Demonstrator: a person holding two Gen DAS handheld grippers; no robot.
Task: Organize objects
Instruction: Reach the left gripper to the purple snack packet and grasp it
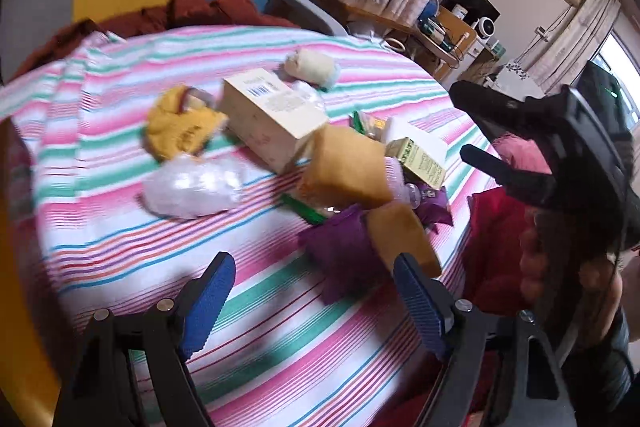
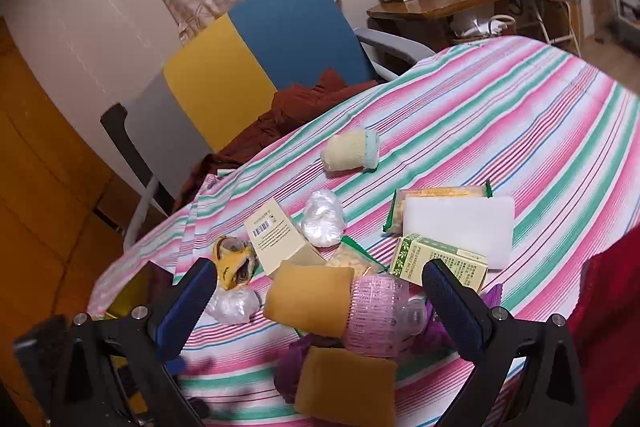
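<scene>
A pile of small items lies on a striped tablecloth (image 1: 132,239): a cream box (image 1: 276,119), a yellow sock bundle (image 1: 180,125), a plastic wad (image 1: 192,189), a rolled pale sock (image 1: 314,67), two mustard pads (image 1: 346,169), a purple cloth (image 1: 340,247) and a green box (image 1: 420,159). My left gripper (image 1: 316,307) is open and empty, just short of the purple cloth. My right gripper (image 1: 460,121) hangs open at the right. In the right wrist view, my right gripper (image 2: 320,307) frames a mustard pad (image 2: 308,299) and a pink bottle (image 2: 376,311), above them.
A chair (image 2: 280,39) with a yellow and blue back stands behind the table, with brown cloth (image 2: 296,103) draped on it. A wooden desk (image 2: 436,3) with boxes stands further back. Red fabric (image 2: 608,299) lies at the table's right edge. A white pad (image 2: 460,223) lies beside a snack packet (image 2: 432,193).
</scene>
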